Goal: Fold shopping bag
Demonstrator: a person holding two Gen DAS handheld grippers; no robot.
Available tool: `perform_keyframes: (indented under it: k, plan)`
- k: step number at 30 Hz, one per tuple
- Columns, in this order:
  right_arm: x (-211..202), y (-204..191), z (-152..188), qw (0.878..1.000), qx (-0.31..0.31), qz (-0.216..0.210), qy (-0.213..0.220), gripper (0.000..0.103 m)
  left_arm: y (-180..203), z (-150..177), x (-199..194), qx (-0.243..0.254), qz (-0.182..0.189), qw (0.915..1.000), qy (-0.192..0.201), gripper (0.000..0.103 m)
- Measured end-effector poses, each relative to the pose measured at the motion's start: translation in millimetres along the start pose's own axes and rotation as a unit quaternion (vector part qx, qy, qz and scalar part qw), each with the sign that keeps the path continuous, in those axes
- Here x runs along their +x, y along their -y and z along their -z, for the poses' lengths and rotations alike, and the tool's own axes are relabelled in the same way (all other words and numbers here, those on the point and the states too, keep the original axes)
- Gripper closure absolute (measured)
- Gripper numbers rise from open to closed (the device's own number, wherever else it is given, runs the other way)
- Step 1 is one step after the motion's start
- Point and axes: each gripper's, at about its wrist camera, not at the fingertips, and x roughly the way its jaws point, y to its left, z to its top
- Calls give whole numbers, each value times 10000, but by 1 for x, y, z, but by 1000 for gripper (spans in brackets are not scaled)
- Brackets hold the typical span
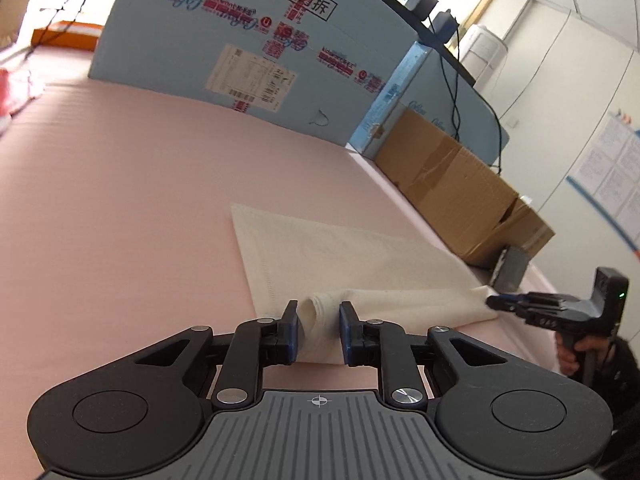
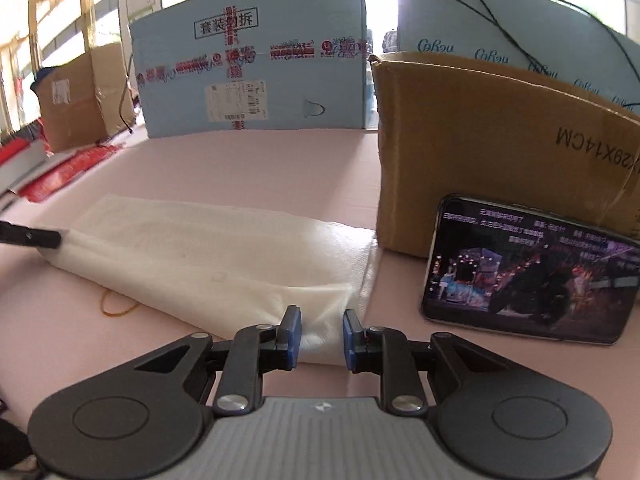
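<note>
A white fabric shopping bag (image 1: 340, 256) lies flat on the pink table, its near edge rolled or folded over. My left gripper (image 1: 319, 330) is open, its jaws on either side of the bag's near left folded corner. In the right wrist view the same bag (image 2: 208, 256) stretches from left to centre. My right gripper (image 2: 318, 334) is open, its jaws astride the bag's near right corner. The right gripper also shows in the left wrist view (image 1: 496, 303) at the bag's far end, and the left gripper's fingertips (image 2: 44, 238) touch the bag's left end in the right wrist view.
A brown cardboard box (image 2: 492, 144) stands right of the bag, with a phone (image 2: 532, 272) playing video propped against it. A large light-blue box (image 2: 252, 76) stands at the back. An orange rubber band (image 2: 116, 304) lies on the pink table (image 1: 120, 200). Red items (image 2: 60, 176) lie at the left.
</note>
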Motion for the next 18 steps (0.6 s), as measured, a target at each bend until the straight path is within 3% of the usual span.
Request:
perform_keyframes:
  k: [2, 3, 4, 6, 8, 10, 14, 15, 16, 18]
  plan:
    - [-1, -6, 4, 9997, -195, 108, 73, 83, 19, 1, 0, 656, -640, 9958, 17, 66]
    - [-2, -10, 6, 9992, -337, 194, 109, 83, 28, 2, 0, 1017, -1050, 9892, 85, 50]
    - [-2, -15, 7, 9984, -475, 280, 141, 83, 38, 4, 1, 1374, -1457, 9796, 153, 45]
    - [-3, -23, 10, 9962, -722, 443, 203, 83, 53, 4, -1, 1891, -2133, 9579, 352, 45]
    - [-4, -31, 14, 9936, -926, 593, 259, 83, 66, 3, -7, 2146, -2510, 9412, 710, 45]
    - [-5, -35, 14, 9926, -988, 652, 284, 83, 79, 1, -12, 2295, -2531, 9341, 1039, 45]
    - [-6, -36, 15, 9932, -921, 647, 311, 83, 115, 2, -4, 2707, -1862, 9350, 1333, 46]
    - [-7, -35, 15, 9934, -900, 640, 317, 83, 122, 3, 2, 2781, -1586, 9392, 1241, 47]
    - [-7, -35, 14, 9936, -879, 634, 322, 83, 128, 4, 11, 2844, -1321, 9433, 1085, 58]
    - [-8, -34, 14, 9940, -840, 617, 335, 83, 137, 6, 30, 2966, -940, 9474, 750, 68]
